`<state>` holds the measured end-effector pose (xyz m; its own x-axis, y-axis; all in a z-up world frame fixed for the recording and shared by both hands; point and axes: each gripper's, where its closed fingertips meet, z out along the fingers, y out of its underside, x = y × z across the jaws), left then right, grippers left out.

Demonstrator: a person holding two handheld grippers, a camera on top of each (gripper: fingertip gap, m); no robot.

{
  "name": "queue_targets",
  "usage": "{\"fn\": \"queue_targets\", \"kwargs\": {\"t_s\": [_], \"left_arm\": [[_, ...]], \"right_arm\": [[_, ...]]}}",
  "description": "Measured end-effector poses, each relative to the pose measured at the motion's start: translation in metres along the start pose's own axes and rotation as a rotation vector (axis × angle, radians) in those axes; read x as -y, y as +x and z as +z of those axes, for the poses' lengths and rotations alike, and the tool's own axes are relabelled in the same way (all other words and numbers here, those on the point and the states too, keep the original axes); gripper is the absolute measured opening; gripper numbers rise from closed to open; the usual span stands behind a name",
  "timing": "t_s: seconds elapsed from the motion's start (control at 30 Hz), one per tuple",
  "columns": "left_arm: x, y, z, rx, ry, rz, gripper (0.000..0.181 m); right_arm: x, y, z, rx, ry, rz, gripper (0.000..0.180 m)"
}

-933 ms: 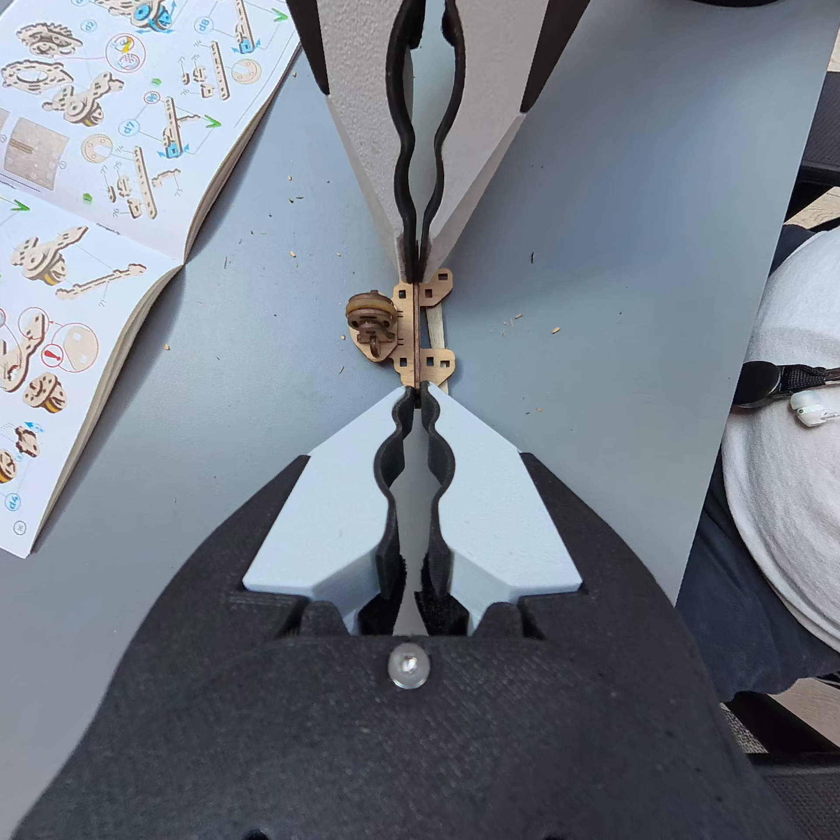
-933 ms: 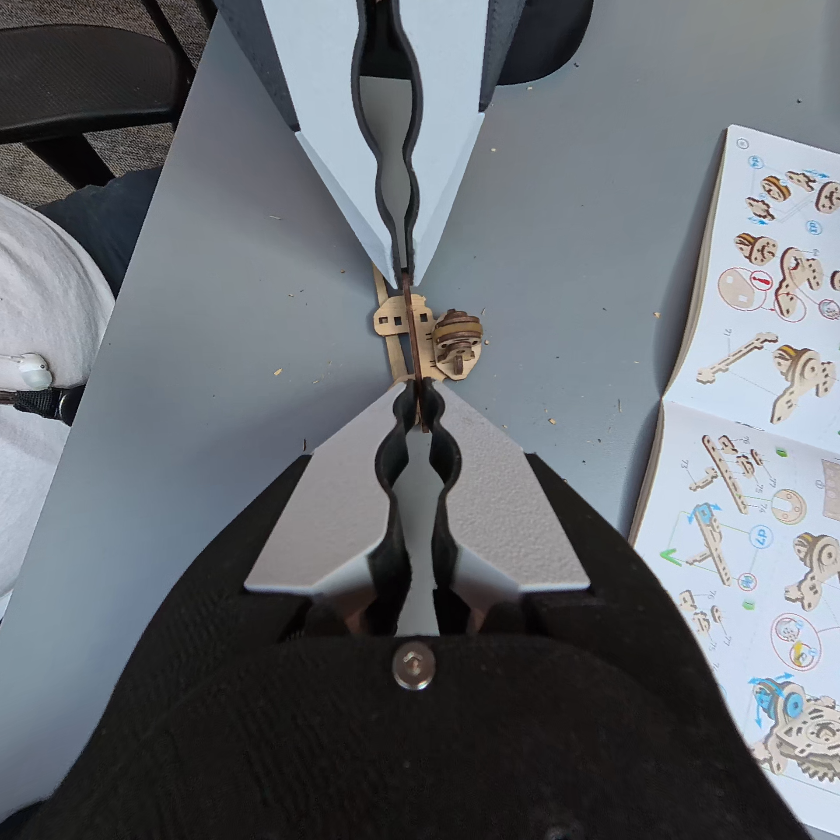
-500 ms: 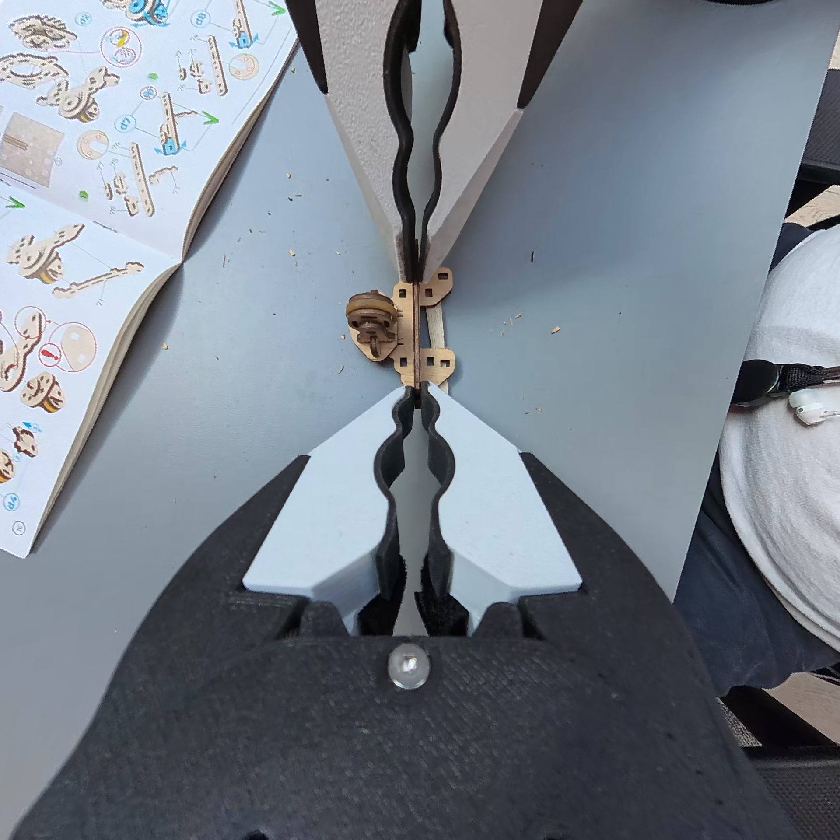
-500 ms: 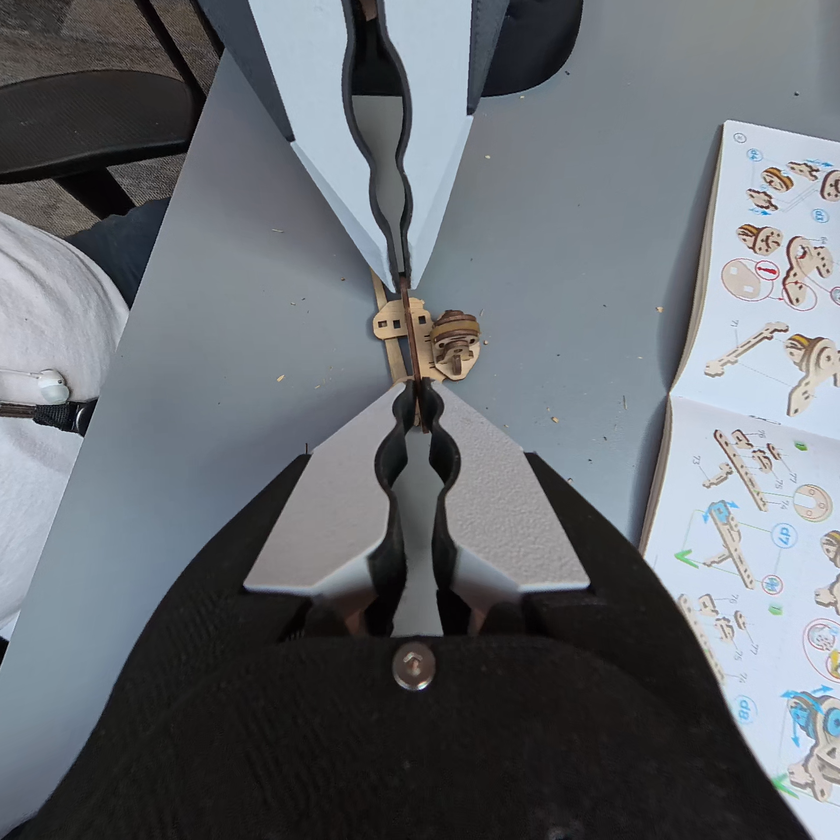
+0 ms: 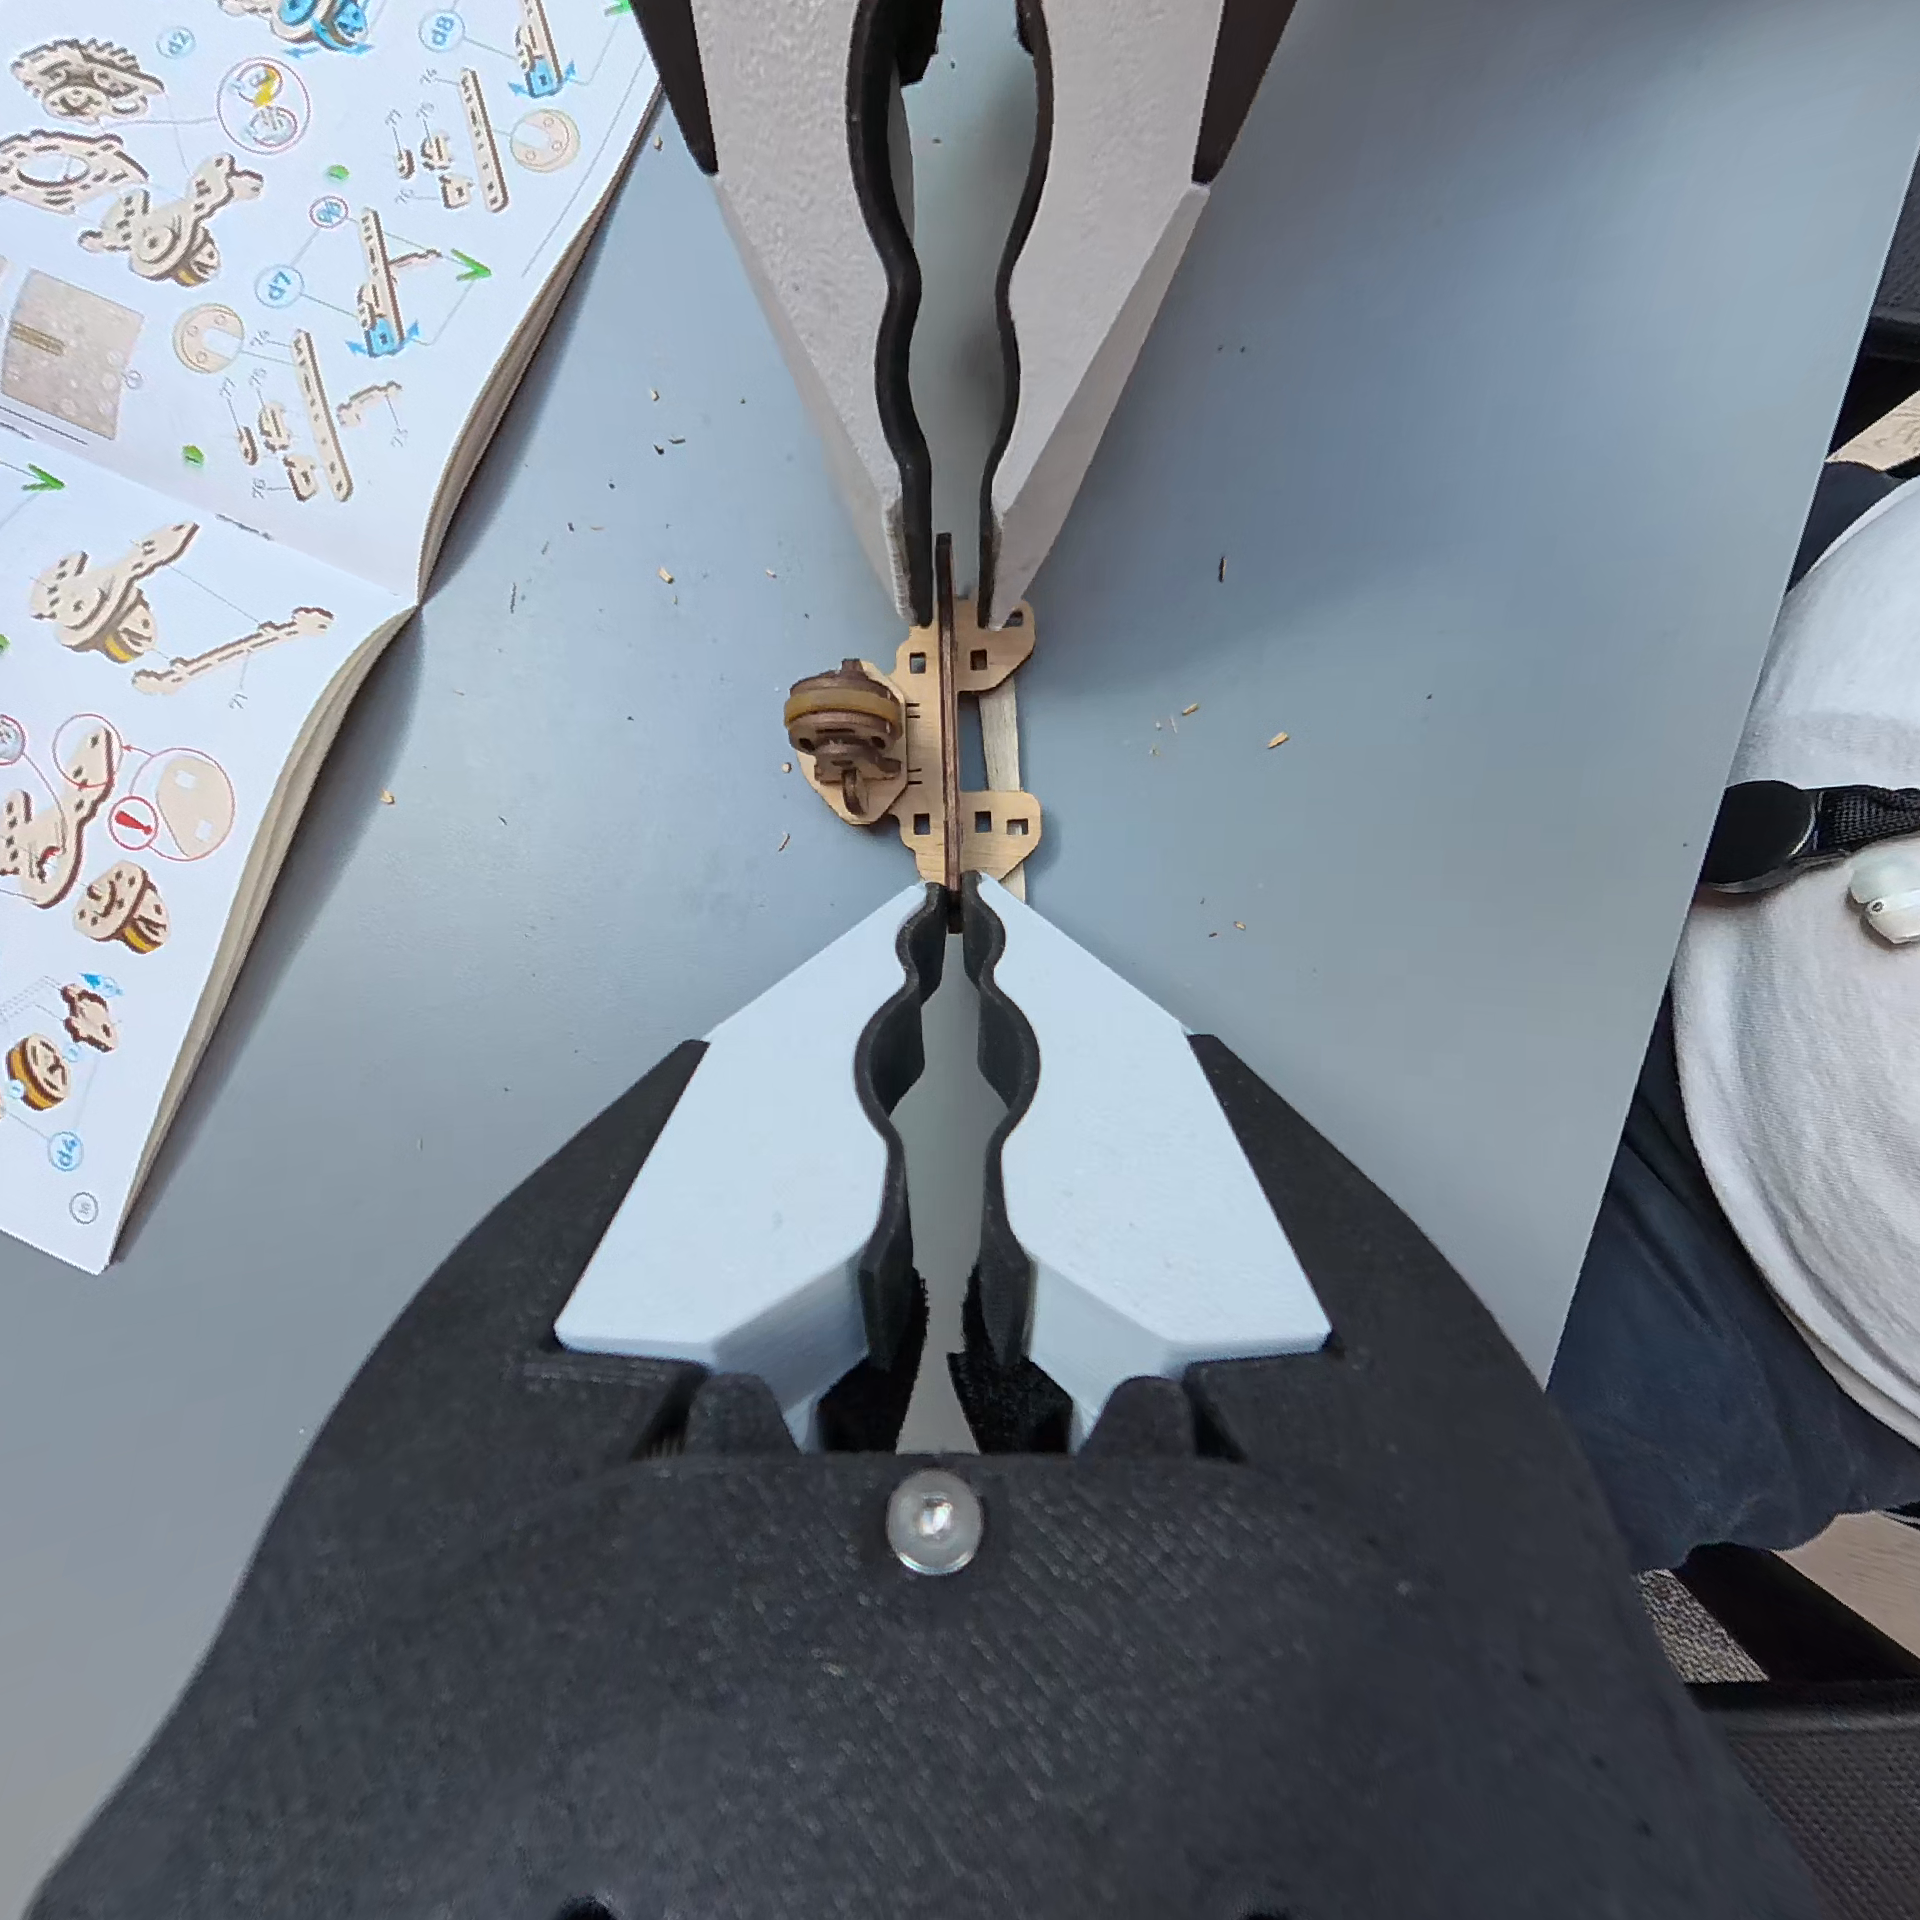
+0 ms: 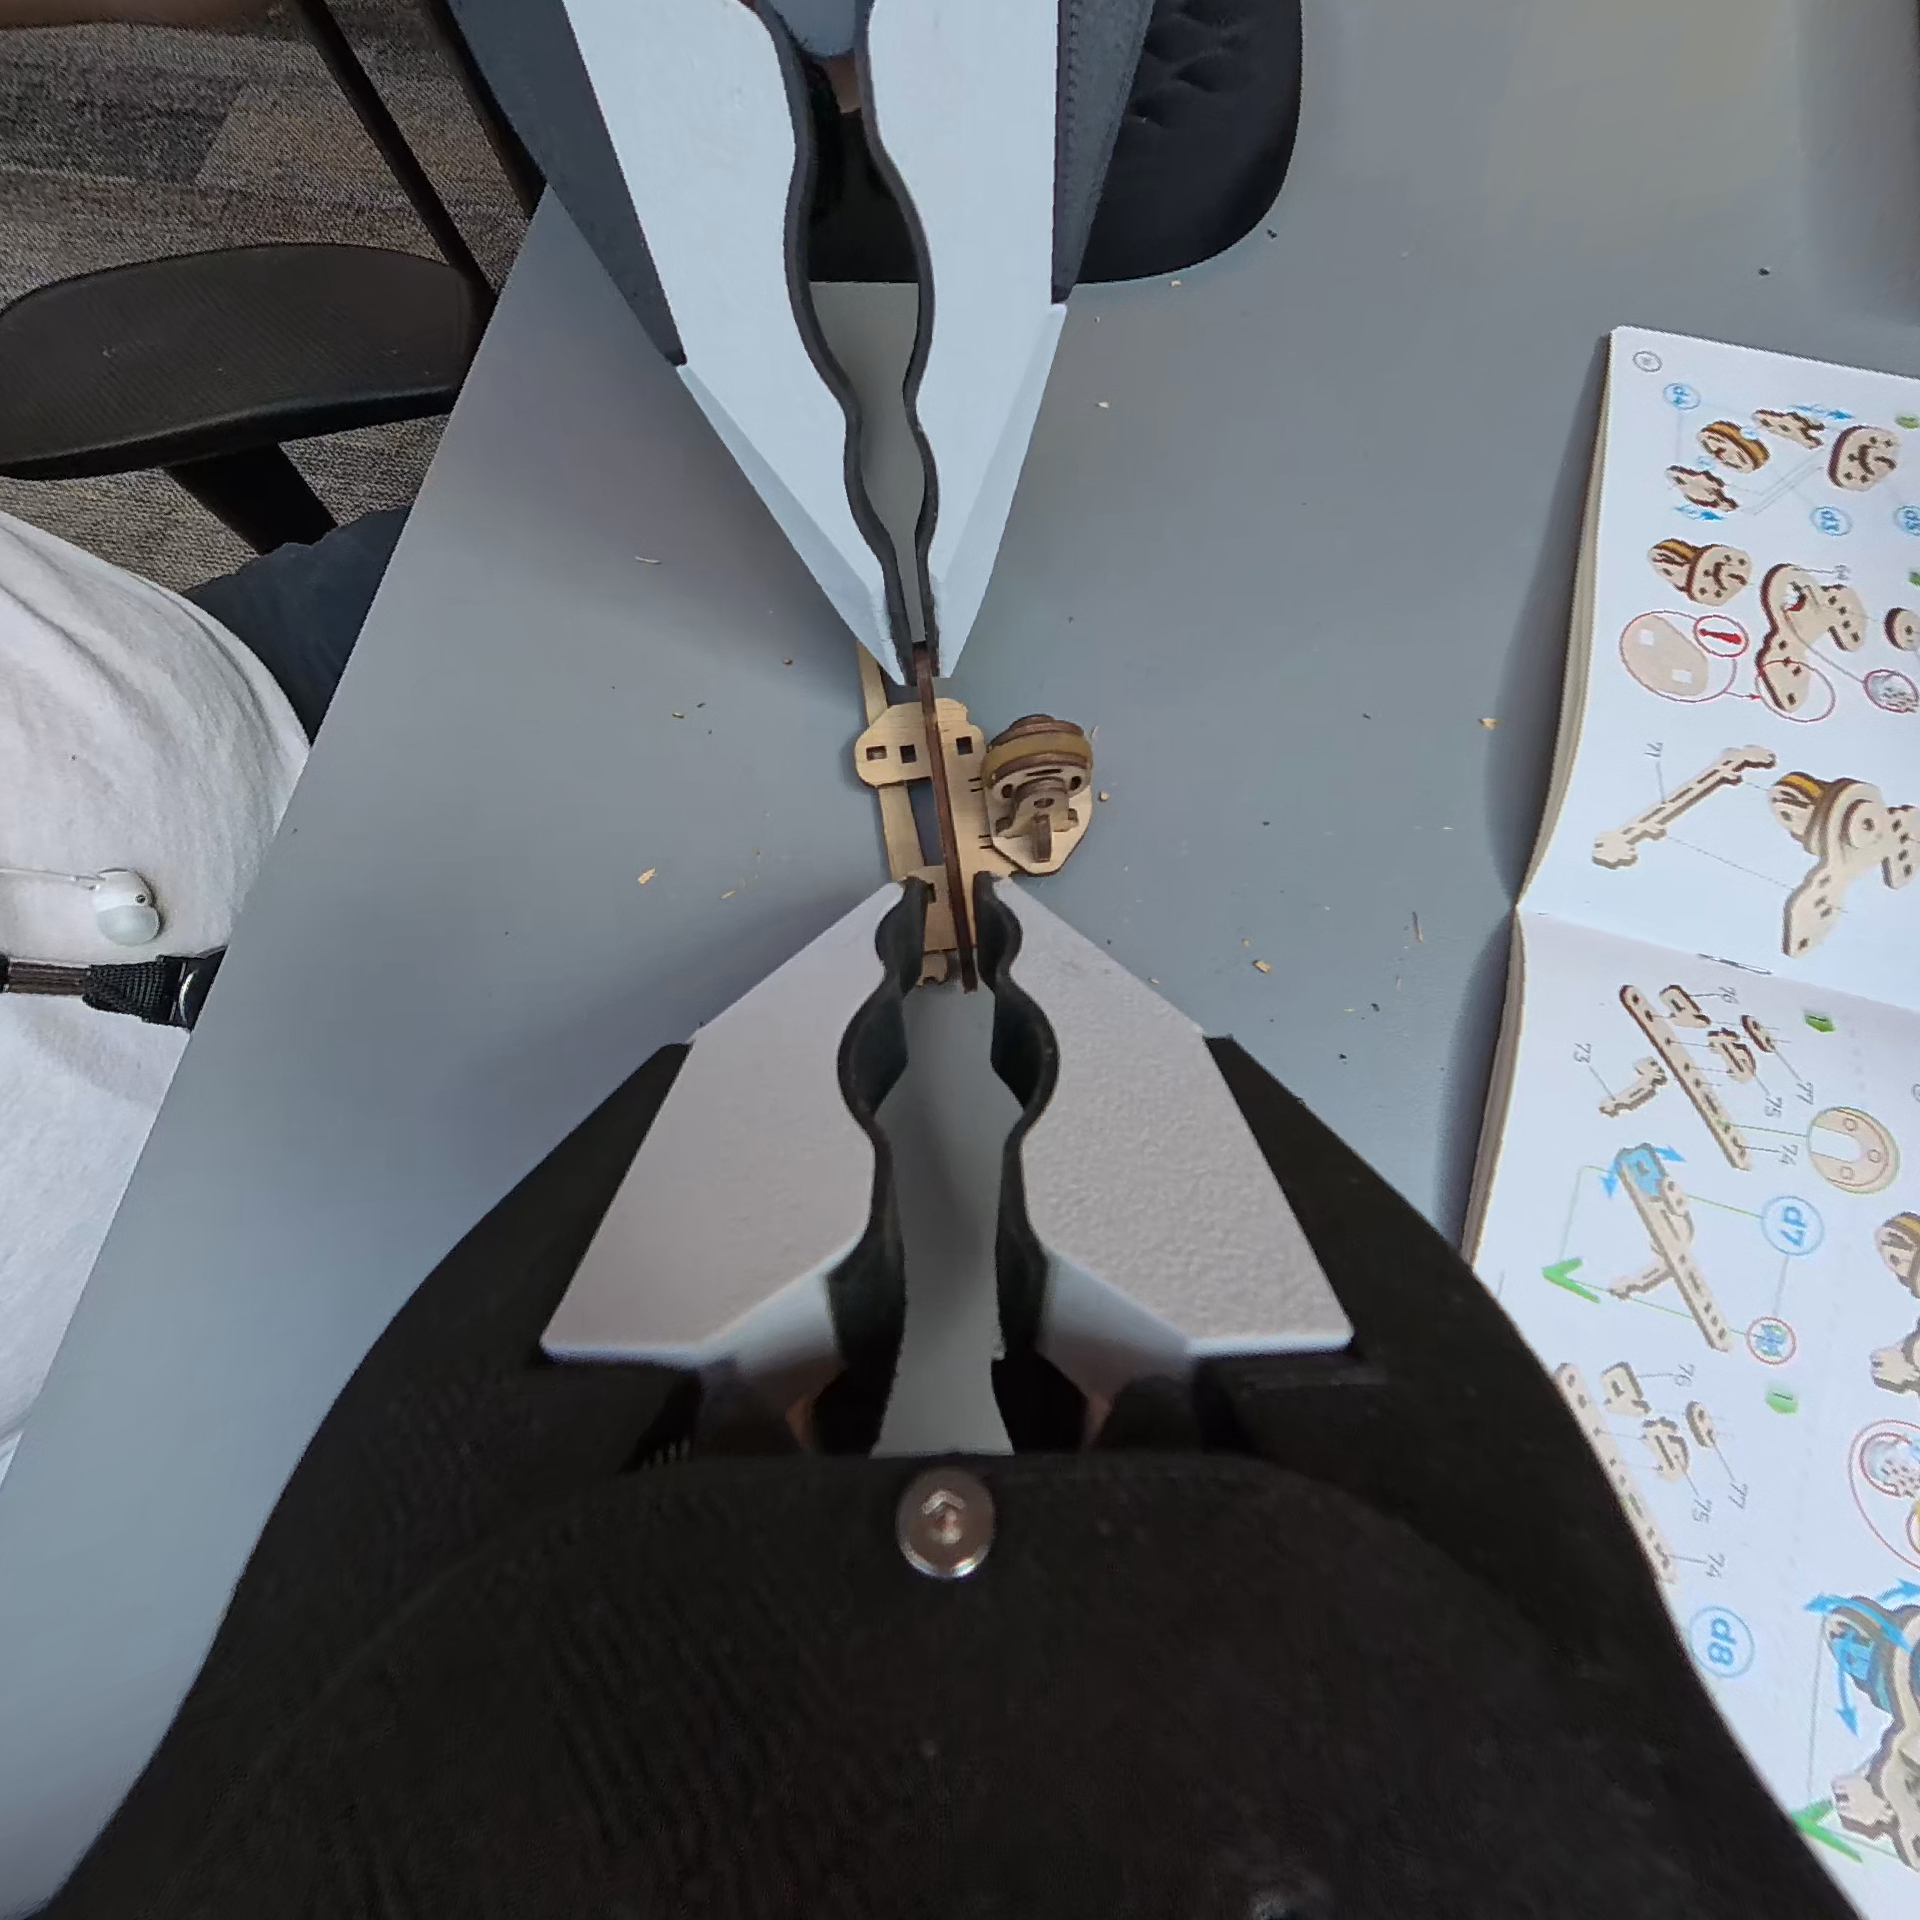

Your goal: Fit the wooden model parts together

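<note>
Pinching the wooden model assembly (image 5: 940, 758) at frame centre: left gripper (image 5: 948, 902) fingers are clamping its near edge; right gripper (image 6: 943, 940) fingers are parting slightly around the far end. Advice: keep the plates aligned above the worktop (image 5: 1403, 520), pressing squarely.

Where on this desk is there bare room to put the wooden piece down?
Bare grey desk lies between the wooden model and the person's side edge. Toward the open booklet only a narrower strip is free. The middle is crowded: both grippers meet there.

An open booklet (image 5: 208, 499) is laid on the grey table (image 5: 1403, 520) at ten o'clock; an earbud (image 5: 1886, 909) is seen at three o'clock.
</note>
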<state>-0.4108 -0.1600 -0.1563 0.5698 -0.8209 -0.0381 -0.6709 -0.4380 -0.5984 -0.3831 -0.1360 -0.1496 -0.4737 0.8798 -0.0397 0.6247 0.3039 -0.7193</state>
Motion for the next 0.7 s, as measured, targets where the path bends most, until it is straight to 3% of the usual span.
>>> {"fn": "queue_targets", "kwargs": {"t_s": [0.03,0.7], "left_arm": [[0.0,0.0001,-0.0001,0.003,-0.003,0.005,0.002],[-0.0043,-0.0011,-0.0003,0.03,-0.01,0.023,0.002]], "right_arm": [[0.0003,0.0005,-0.0002,-0.001,0.004,0.001,0.009],[-0.0021,-0.0024,0.0013,0.026,0.018,-0.02,0.017]]}}
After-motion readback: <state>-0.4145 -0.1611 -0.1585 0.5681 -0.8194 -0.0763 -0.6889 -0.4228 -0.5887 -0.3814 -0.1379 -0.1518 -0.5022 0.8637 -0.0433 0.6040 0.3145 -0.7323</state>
